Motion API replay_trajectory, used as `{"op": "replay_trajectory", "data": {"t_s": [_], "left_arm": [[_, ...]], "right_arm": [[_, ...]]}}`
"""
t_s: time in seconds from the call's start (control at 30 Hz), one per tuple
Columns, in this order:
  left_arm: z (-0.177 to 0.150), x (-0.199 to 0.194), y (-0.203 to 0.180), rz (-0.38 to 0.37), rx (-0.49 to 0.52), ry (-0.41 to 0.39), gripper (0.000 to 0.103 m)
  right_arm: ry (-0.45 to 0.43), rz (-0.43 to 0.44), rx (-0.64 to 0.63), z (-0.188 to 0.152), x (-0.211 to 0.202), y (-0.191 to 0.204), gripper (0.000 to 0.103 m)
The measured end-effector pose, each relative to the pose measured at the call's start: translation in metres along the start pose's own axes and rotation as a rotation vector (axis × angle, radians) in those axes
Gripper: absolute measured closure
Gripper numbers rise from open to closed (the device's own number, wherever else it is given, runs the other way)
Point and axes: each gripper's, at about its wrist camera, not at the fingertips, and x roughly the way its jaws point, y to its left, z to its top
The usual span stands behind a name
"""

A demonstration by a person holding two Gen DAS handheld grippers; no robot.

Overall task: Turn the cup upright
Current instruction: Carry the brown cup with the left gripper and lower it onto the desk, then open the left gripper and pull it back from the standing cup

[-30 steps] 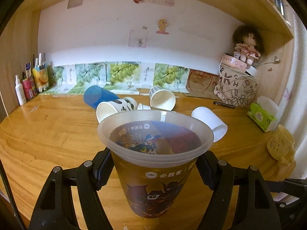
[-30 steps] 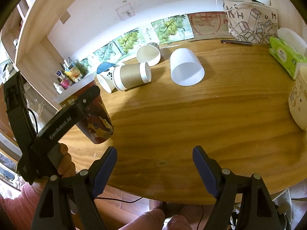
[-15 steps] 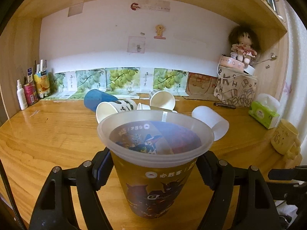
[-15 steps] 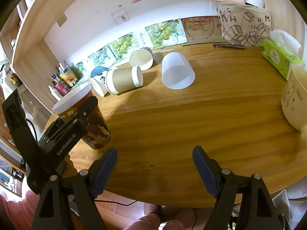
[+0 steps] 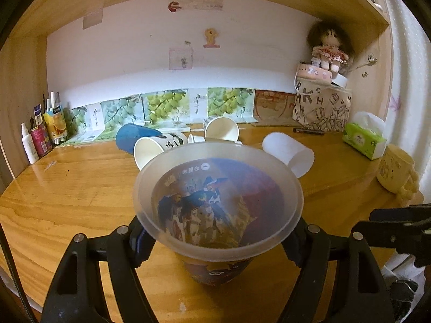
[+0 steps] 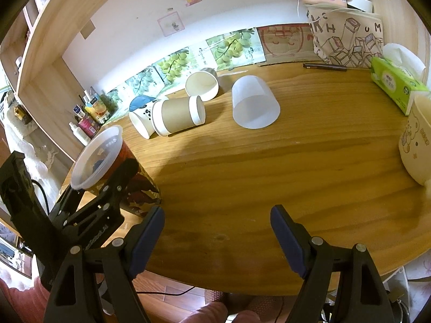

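Note:
A printed plastic cup (image 5: pixel 215 215) with a wide clear rim stands upright, its base on the wooden desk (image 5: pixel 80 188). My left gripper (image 5: pixel 218 239) is shut on the cup, one finger on each side. The right wrist view shows the same cup (image 6: pixel 113 161) at the desk's left front with the left gripper (image 6: pixel 121 185) around it. My right gripper (image 6: pixel 216 239) is open and empty above the desk's front edge. Several other cups lie on their sides further back: a white plastic cup (image 6: pixel 253 105), a brown-sleeved paper cup (image 6: pixel 177 114) and a white paper cup (image 6: pixel 202 84).
A panda-print cup (image 6: pixel 138 123) and a blue cup (image 6: pixel 140 99) lie behind the brown one. A cream mug (image 6: pixel 414 145), a green tissue pack (image 6: pixel 396 79) and a printed bag (image 6: pixel 347 40) stand at the right. Bottles (image 6: pixel 86 123) line the left wall.
The left gripper has lowered the printed cup onto the desk and the view now looks more steeply into it. The right gripper has drifted slightly, staying open.

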Motion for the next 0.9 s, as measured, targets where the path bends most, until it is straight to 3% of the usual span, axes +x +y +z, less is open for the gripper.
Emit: {"op": "replay_trajectory", "data": {"t_s": [0.63, 0.9], "left_arm": [[-0.021, -0.006, -0.005, 0.016, 0.035, 0.148, 0.024], [-0.034, -0.032, 0.008, 0.059, -0.053, 0.257, 0.024]], "right_arm": [[0.043, -0.019, 0.039, -0.009, 0.007, -0.007, 0.022], [0.033, -0.039, -0.009, -0.009, 0.011, 0.009, 0.020]]}}
